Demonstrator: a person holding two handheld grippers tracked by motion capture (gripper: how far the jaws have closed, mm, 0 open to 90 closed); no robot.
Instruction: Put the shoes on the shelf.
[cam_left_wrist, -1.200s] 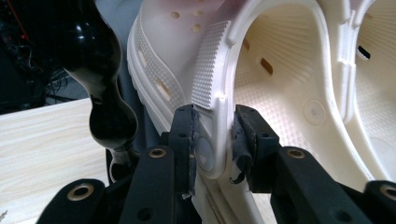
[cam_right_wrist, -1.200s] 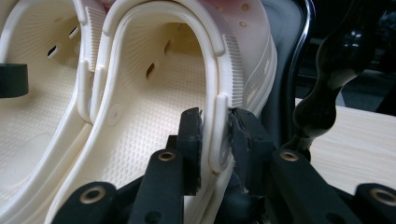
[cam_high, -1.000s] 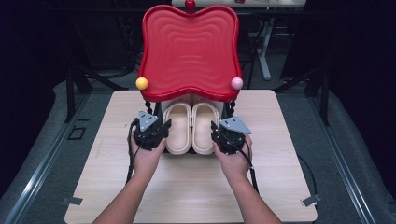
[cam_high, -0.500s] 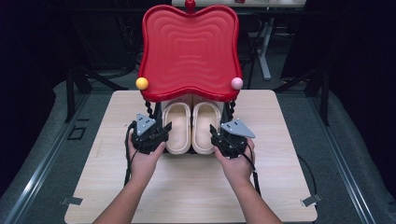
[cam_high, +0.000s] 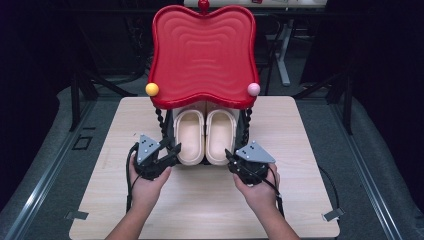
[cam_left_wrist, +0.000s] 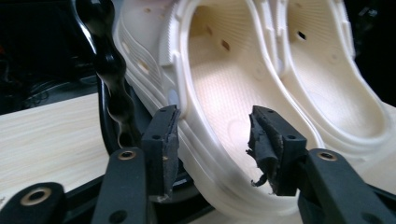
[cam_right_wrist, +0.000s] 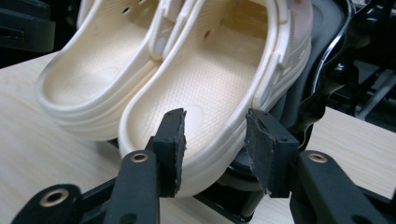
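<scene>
A pair of cream clogs sits side by side near the middle of the bench (cam_high: 300, 200), heels toward the person, toes tucked under a red wavy-edged top (cam_high: 202, 55). The left clog (cam_high: 190, 135) and the right clog (cam_high: 220, 135) touch along their inner sides and rest on a black lower tray (cam_right_wrist: 322, 56) whose rim shows beside the right clog in the right gripper view. The red top stands on twisted black posts (cam_high: 160, 120), with a yellow ball (cam_high: 152, 89) at its left front corner, a pink ball (cam_high: 253, 89) at its right front corner and a red knob (cam_high: 203, 5) at the back. The left hand-held gripper (cam_high: 172, 150) is at the outer heel of the left clog; in the left gripper view its jaws stand apart, released, straddling the clog's heel rim, one pad outside the wall and the other over the footbed, with a twisted post just beside it. The right hand-held gripper (cam_high: 231, 156) is at the heel of the right clog; in the right gripper view its jaws are likewise apart, set on either side of the outer heel rim without pinching it. Each hand, the left hand (cam_high: 146, 187) and the right hand (cam_high: 260, 192), holds its gripper from behind, forearms coming in from the near edge of the bench. Beyond the bench the room is dark.
</scene>
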